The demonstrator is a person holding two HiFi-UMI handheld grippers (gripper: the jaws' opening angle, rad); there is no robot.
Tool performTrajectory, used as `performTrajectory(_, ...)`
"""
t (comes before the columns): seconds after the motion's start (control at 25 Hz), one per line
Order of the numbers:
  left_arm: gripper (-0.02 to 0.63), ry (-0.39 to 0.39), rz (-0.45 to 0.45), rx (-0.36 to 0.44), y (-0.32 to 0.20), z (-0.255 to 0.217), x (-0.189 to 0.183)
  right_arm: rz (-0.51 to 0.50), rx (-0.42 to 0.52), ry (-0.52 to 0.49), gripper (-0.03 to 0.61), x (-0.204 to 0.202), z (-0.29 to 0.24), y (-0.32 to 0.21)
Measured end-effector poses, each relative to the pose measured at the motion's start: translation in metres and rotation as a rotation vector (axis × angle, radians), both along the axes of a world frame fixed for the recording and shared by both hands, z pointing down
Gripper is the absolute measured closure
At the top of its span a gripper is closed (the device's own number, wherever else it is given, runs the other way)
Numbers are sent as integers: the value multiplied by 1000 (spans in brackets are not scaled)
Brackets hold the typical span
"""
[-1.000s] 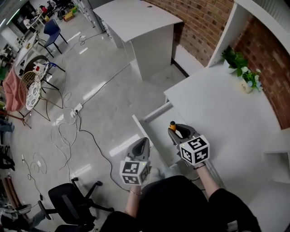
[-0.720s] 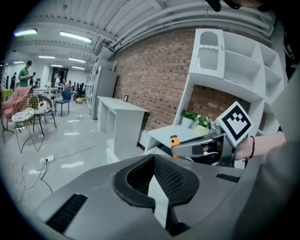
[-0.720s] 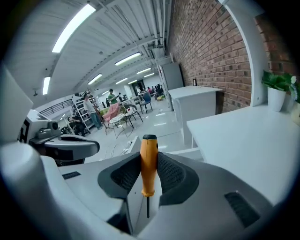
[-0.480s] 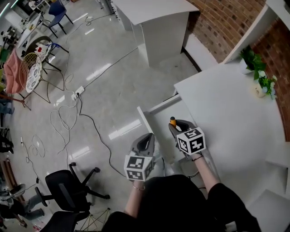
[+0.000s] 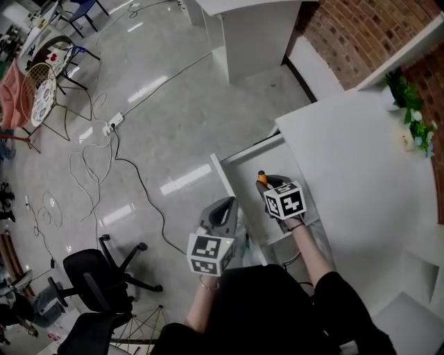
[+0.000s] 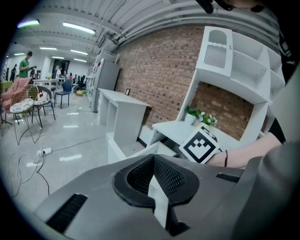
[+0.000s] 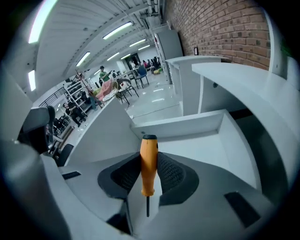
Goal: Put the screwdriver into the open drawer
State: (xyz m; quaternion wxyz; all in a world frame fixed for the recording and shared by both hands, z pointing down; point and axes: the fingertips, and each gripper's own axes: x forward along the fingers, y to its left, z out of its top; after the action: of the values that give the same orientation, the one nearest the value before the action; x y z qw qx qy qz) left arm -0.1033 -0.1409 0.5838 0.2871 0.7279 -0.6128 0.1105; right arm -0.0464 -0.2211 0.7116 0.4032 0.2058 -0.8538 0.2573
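The screwdriver (image 7: 149, 163) has an orange handle with a black cap, and its thin shaft points back toward the camera. My right gripper (image 7: 149, 159) is shut on the handle and tilted down over the open white drawer (image 7: 187, 124). In the head view the screwdriver (image 5: 261, 179) sticks out ahead of the right gripper (image 5: 268, 184) above the drawer (image 5: 223, 179), which is pulled out from the desk. My left gripper (image 5: 225, 205) hangs to the left of the drawer, outside it. In the left gripper view its pads (image 6: 164, 176) meet with nothing between them.
The white desk top (image 5: 347, 159) lies to the right, with potted plants (image 5: 413, 111) at its back edge. A second white desk (image 5: 250, 21) stands farther off by the brick wall. Cables (image 5: 104, 159) trail over the floor and a black office chair (image 5: 104, 277) stands at lower left.
The right gripper has come down with the screwdriver toward the drawer and tipped more steeply. The left gripper has sunk a little beside the drawer.
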Motion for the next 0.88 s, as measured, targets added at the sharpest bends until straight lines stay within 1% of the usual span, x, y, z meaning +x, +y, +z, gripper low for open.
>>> performTrajectory(0.36, 604, 15, -9, -3, -5, 3, -9, -29, -75, 93, 463, -6, 48, 0)
performTrajectory(0.48, 604, 15, -10, -10, -8, 6, -10, -14, -99, 114, 463, -6, 62, -1)
performTrajectory(0.76, 604, 17, -12, -15, -14, 9, -12, -1, -150, 134, 463, -10, 81, -2)
performTrajectory(0.88, 604, 18, -16, -16, -17, 10, -14, 21, -169, 134, 463, -12, 88, -3)
